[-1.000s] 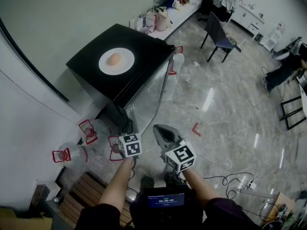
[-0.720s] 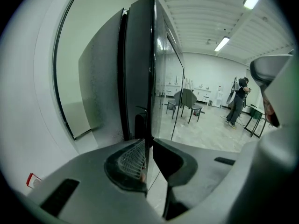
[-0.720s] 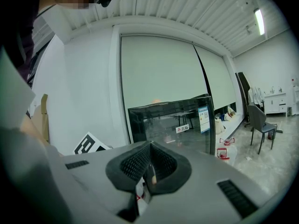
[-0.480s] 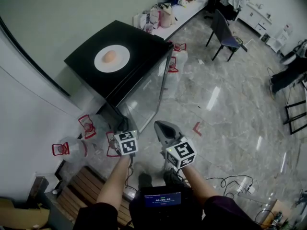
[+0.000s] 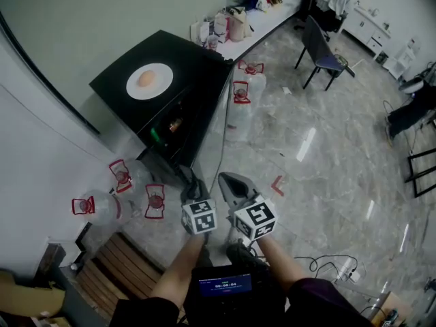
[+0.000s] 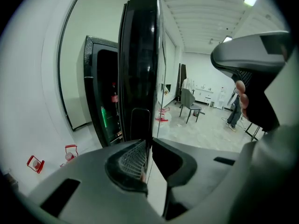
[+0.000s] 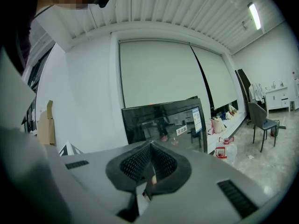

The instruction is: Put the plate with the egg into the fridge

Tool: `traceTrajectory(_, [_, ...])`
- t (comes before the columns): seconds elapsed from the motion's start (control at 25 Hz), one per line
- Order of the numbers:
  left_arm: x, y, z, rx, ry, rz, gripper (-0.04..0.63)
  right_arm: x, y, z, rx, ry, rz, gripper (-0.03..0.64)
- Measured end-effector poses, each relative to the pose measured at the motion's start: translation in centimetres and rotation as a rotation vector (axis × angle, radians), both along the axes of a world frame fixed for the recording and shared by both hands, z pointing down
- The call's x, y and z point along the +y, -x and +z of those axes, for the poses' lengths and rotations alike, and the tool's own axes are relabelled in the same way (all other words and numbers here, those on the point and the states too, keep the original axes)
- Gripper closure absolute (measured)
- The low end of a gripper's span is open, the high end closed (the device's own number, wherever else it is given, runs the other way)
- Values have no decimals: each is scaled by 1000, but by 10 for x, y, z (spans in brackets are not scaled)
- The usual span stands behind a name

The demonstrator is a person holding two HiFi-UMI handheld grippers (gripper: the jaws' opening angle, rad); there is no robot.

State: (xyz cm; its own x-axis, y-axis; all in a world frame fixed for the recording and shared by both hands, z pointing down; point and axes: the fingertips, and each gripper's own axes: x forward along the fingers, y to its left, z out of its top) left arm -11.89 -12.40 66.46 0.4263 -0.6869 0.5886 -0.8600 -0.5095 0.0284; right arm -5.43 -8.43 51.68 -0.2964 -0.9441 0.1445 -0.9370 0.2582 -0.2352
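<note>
Clamps left gripper (image 6: 148, 157) jaws on open fridge door (image 6: 140, 55); holds right gripper (image 7: 152, 160) jaws shut, empty; leaves plate (image 5: 161, 73) with egg (image 5: 146, 78) atop fridge (image 5: 194, 54), 11 o'clock.

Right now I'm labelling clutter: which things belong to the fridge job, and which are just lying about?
Job: plate, egg, fridge, fridge door clamped in left gripper; right gripper, shut, empty.
Lying about: water jugs, chair, bags, cables.
</note>
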Motion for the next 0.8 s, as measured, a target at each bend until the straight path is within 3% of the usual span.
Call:
traceTrajectory(0.12, [21,-23,0,15,6,36,549,13,-11,-1,32,-17,7,609])
traceTrajectory(0.32, [61,-43,-1,76,17,208,548,30,-25,3,54,14,66,605])
traceTrajectory(0.48, [66,-3,7,50,23,245,548,29,-13,12,90,60,155,340])
traceTrajectory(0.52, [62,9,5,47,21,243,548,23,-8,13,114,69,195,318])
traceTrajectory(0.68, [40,41,-19,64,-19,254,548,-5,2,11,225,91,430,316])
traceTrajectory(0.76, [30,49,-35,87,-47,267,548,-9,2,9,234,85,513,394])
traceTrajectory(0.8, [25,52,-41,99,-60,274,548,-10,4,9,236,81,525,402])
